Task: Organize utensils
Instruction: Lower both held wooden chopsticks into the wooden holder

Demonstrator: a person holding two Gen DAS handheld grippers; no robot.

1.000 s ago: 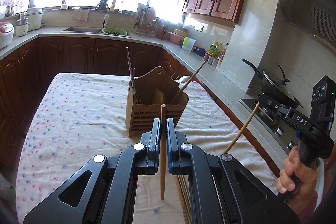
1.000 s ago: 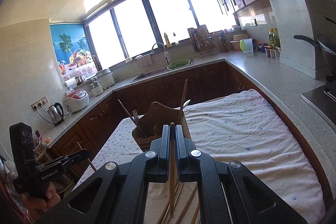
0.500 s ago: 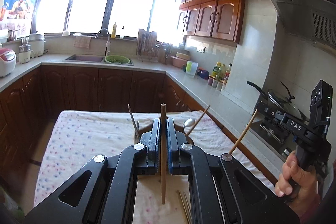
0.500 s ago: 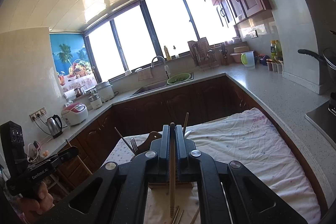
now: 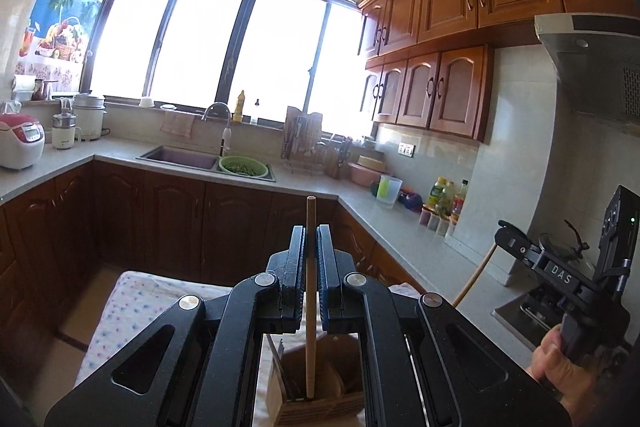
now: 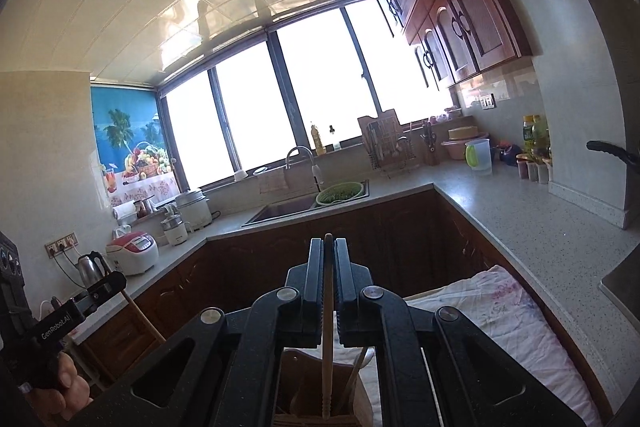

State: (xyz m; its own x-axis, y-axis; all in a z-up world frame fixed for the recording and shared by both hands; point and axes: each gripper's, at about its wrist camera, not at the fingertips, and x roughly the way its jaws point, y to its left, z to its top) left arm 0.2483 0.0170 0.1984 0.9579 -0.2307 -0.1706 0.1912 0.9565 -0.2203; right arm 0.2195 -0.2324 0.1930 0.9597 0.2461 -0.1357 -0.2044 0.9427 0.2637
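My left gripper (image 5: 311, 235) is shut on a wooden chopstick (image 5: 310, 307) held upright, its lower end over the wooden utensil holder (image 5: 320, 403) below. My right gripper (image 6: 328, 247) is shut on another wooden chopstick (image 6: 327, 339), its lower tip down in the same holder (image 6: 304, 387), where a fork (image 5: 280, 359) and other utensils stand. Each gripper shows in the other's view: the right one (image 5: 505, 233) with its chopstick, the left one (image 6: 112, 281) with its own.
The holder stands on a table with a white floral cloth (image 5: 132, 303). Beyond it are dark wooden cabinets, an L-shaped counter with a sink (image 5: 180, 157), a green colander (image 5: 243, 166), a rice cooker (image 5: 20, 141), bottles, and a stove at the right.
Both grippers have risen and moved forward over the holder, chopsticks still held; the holder has dropped from mid-frame to the bottom edge, and the chopstick ends now hang over or in it.
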